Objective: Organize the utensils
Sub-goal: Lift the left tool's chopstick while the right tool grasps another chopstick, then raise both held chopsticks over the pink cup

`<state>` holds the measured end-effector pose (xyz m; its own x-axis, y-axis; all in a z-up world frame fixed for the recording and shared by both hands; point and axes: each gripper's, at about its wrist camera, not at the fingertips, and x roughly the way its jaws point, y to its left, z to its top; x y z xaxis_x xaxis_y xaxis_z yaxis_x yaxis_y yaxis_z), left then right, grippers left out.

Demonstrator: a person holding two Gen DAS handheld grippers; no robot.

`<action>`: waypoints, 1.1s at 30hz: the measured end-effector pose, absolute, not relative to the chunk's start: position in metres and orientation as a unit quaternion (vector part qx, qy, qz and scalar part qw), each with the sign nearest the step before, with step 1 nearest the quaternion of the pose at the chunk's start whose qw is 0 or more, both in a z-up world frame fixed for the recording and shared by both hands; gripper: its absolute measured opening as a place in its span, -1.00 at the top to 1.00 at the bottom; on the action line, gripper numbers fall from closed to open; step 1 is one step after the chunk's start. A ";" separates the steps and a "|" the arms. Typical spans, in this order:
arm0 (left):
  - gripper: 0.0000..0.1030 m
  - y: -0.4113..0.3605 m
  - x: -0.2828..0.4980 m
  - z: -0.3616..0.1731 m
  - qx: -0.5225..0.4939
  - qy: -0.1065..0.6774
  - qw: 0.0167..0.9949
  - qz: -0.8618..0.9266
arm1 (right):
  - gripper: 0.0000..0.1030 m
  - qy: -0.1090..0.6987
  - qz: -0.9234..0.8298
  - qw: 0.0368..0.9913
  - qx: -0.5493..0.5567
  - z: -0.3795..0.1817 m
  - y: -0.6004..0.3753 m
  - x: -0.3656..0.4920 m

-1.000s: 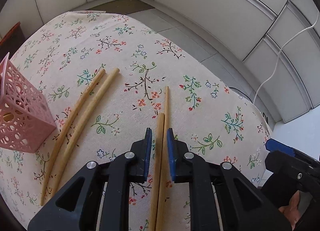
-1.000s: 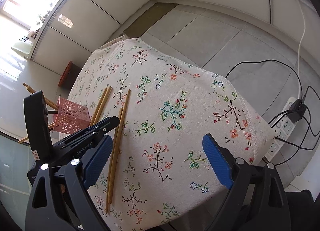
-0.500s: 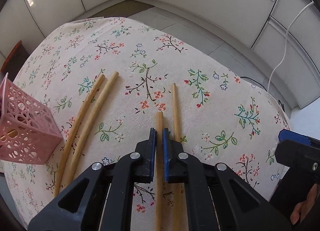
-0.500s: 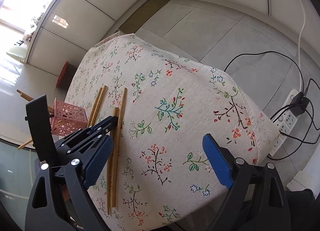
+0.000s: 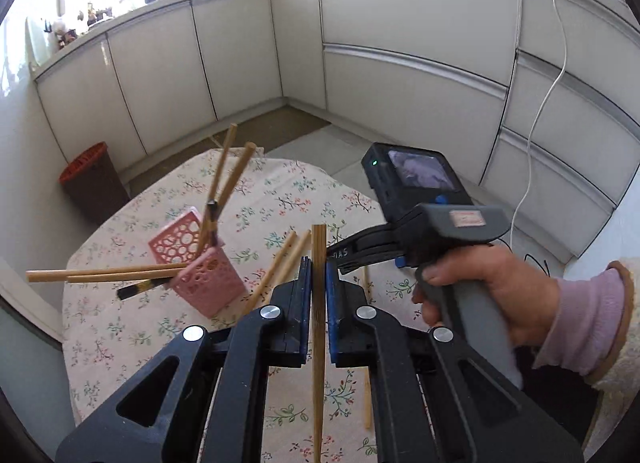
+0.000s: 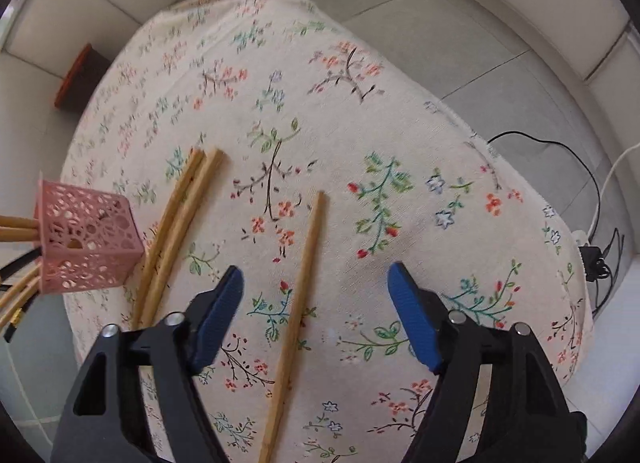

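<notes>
The left gripper (image 5: 319, 295) is clamping one chopstick (image 5: 319, 327) upright — likely readying it for the pink holder (image 5: 200, 263) nearby. The right gripper (image 6: 316, 311) is hovering, jaws wide apart, over a lone chopstick (image 6: 298, 303) lying on the table (image 6: 400, 111) — lined up to pinch it.

Left gripper clamped on one chopstick above the floral table

The black left gripper (image 5: 316, 299) pinches a pale wooden chopstick (image 5: 319, 327) upright between its blue pads. Beyond, a pink perforated plastic holder (image 5: 200, 259) lies tipped on the flower-printed tablecloth (image 5: 120, 335), chopsticks jutting from it. The right gripper (image 5: 420, 223), in a hand (image 5: 492, 291), hovers alongside.
</notes>
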<state>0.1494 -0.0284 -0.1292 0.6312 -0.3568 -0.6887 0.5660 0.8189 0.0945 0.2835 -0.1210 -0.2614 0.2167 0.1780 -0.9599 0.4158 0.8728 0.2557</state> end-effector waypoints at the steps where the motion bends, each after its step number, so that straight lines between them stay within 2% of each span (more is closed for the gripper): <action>1: 0.88 -0.023 0.146 -0.124 0.149 0.337 0.894 -0.256 | 0.63 0.635 -0.075 0.732 0.235 -0.265 -0.114 0.288; 3: 0.88 -0.012 0.142 -0.116 0.141 0.325 0.901 -0.249 | 0.88 0.631 -0.075 0.730 0.254 -0.266 -0.109 0.289; 9: 0.88 0.012 0.131 -0.094 0.107 0.304 0.915 -0.241 | 0.89 0.577 -0.052 0.763 0.287 -0.236 -0.110 0.271; 23: 0.87 0.051 0.105 -0.059 0.025 0.310 0.926 -0.213 | 0.89 0.472 0.068 0.849 0.226 -0.099 -0.115 0.161; 33: 0.88 0.063 0.101 -0.018 -0.004 0.292 0.934 -0.207 | 0.88 0.431 0.110 0.874 0.197 -0.026 -0.112 0.144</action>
